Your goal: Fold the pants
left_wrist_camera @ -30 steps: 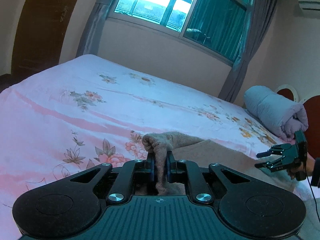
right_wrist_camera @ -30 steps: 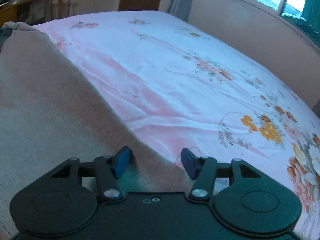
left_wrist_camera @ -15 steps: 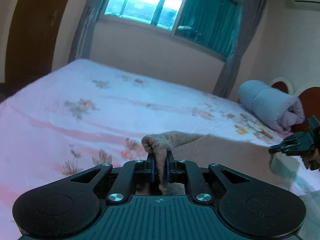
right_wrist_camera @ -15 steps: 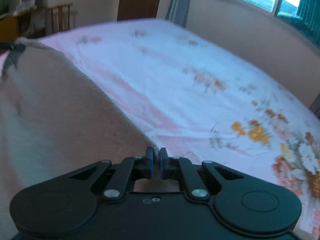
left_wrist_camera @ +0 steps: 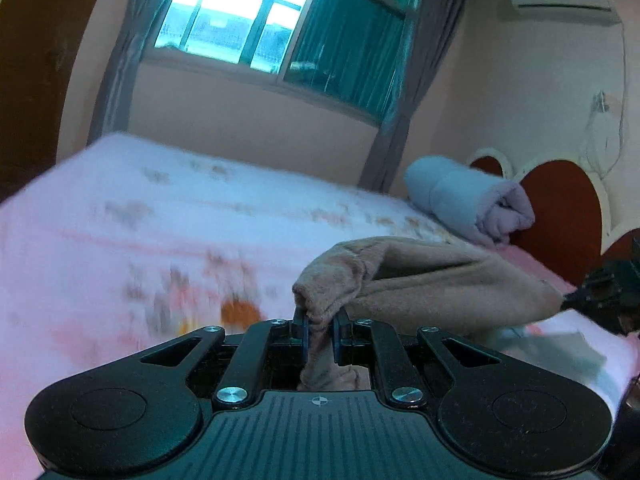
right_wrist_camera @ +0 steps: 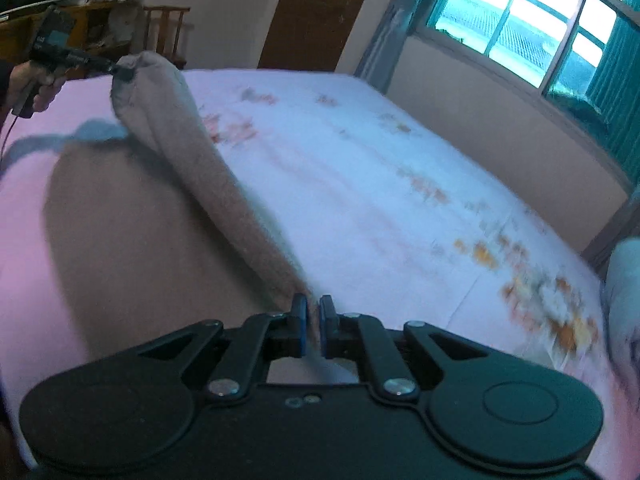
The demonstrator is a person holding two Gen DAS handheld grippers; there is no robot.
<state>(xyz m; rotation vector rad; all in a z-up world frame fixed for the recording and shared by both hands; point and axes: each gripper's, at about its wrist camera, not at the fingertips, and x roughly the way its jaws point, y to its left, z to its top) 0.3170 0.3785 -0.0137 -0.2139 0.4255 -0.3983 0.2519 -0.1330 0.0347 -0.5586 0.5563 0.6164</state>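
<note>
Both the left gripper point(left_wrist_camera: 319, 330) and right gripper point(right_wrist_camera: 313, 322) pinch the pants point(right_wrist_camera: 224, 208) edge; lifting evenly above the bed point(right_wrist_camera: 360, 184) should keep the fold straight

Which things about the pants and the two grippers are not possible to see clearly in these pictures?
- Left wrist view: the right gripper is dark, blurred and cut by the right edge; its fingers cannot be read.
- Right wrist view: the left gripper is small, its tips buried in the pants.
- Both views: the far bed sheet pattern is motion-blurred.
- The pants' full outline: hidden behind both gripper bodies.
</note>
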